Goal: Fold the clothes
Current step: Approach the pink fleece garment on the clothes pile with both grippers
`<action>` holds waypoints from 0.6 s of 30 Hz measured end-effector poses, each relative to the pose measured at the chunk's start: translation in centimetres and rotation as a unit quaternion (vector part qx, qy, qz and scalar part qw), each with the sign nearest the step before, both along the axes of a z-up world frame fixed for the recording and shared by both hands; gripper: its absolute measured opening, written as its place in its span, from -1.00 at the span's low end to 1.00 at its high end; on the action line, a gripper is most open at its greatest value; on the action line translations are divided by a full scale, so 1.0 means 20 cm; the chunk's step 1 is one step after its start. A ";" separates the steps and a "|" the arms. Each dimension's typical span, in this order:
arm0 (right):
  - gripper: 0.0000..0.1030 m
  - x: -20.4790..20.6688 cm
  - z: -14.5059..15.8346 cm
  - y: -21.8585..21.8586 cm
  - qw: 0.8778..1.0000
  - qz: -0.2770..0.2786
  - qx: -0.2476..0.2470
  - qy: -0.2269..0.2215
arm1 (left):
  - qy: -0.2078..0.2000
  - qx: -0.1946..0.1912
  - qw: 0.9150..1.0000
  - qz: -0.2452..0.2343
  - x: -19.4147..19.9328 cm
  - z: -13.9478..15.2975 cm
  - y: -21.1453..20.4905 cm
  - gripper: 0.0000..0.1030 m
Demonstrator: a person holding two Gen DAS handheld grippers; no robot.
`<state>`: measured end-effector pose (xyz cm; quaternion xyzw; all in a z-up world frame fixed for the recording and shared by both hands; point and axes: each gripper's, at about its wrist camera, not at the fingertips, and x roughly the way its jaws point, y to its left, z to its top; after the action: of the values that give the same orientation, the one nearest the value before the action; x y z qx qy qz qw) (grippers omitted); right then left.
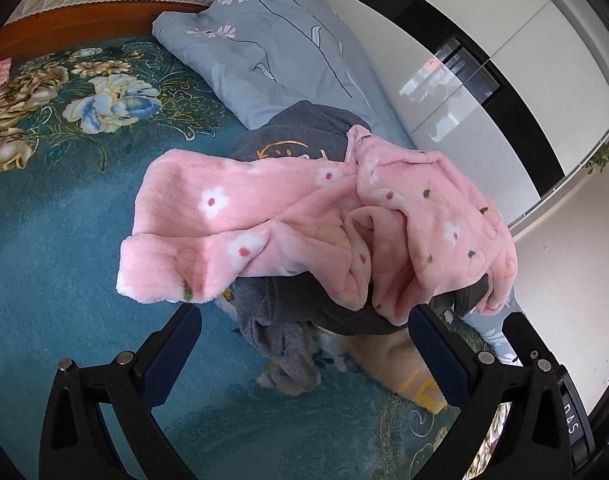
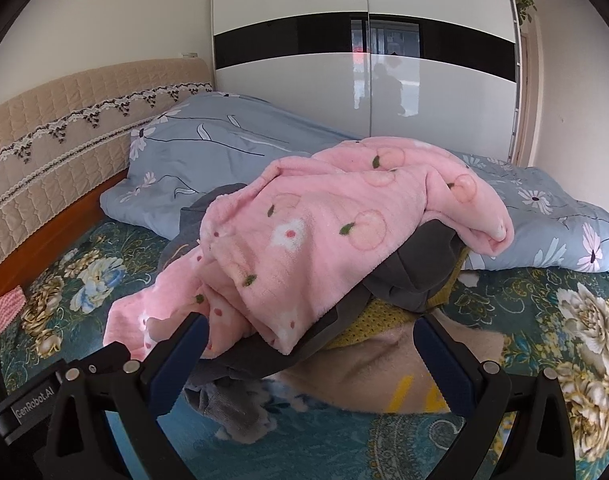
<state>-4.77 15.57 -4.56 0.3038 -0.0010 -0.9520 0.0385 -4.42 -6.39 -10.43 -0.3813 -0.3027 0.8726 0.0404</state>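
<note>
A: Bed point(image 1: 44, 240) under a teal floral cover, with a blue-grey floral quilt point(image 1: 272, 60) bunched along the wardrobe side. Against that quilt, a heap of clothes.

B: Top of the heap: a pink fleece garment point(image 1: 304, 216) with flowers and peaches, crumpled, one end hanging out to the left. Beneath, a dark grey sweatshirt point(image 1: 304, 136), then a mustard knit piece point(image 2: 364, 320) and a beige item point(image 2: 368, 364) flat on the cover.

A: Left hand-held gripper point(image 1: 304, 320) released, jaws spread wide, empty, just short of the pile. Right hand-held gripper point(image 2: 310, 330) likewise spread and empty, near the pink edge.

B: Best to take the pink one alone. Pinch two well-separated edges, avoid catching the grey cloth underneath, lift clear, then spread flat on bare cover before any fold.

A: Risk, probably: thick fleece slipping from a shallow pinch.
</note>
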 end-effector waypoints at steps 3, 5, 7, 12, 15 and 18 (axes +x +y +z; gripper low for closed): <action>1.00 -0.02 0.00 -0.01 1.000 0.021 -0.021 -0.005 | 0.004 -0.008 1.000 -0.012 -0.01 0.01 0.02 1.00; 1.00 -0.02 0.00 -0.02 0.999 0.028 -0.033 -0.007 | 0.007 -0.015 1.000 -0.015 -0.01 0.01 0.03 1.00; 1.00 -0.02 0.00 -0.02 0.999 0.024 -0.038 -0.003 | 0.008 -0.020 1.000 -0.019 -0.01 0.01 0.04 1.00; 1.00 -0.03 0.00 -0.03 0.999 0.022 -0.041 0.002 | 0.008 -0.026 0.999 -0.024 -0.02 0.01 0.05 1.00; 1.00 -0.04 0.01 -0.02 0.999 0.024 -0.041 0.004 | 0.011 -0.023 0.999 -0.022 -0.02 0.01 0.05 1.00; 1.00 -0.05 0.01 -0.01 0.998 0.020 -0.052 -0.001 | 0.012 -0.008 1.000 -0.008 -0.02 0.01 0.01 1.00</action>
<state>-5.86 15.44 -4.36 0.3022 -0.0443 -0.9493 0.0737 -4.84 -6.15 -10.25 -0.3732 -0.2917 0.8793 0.0483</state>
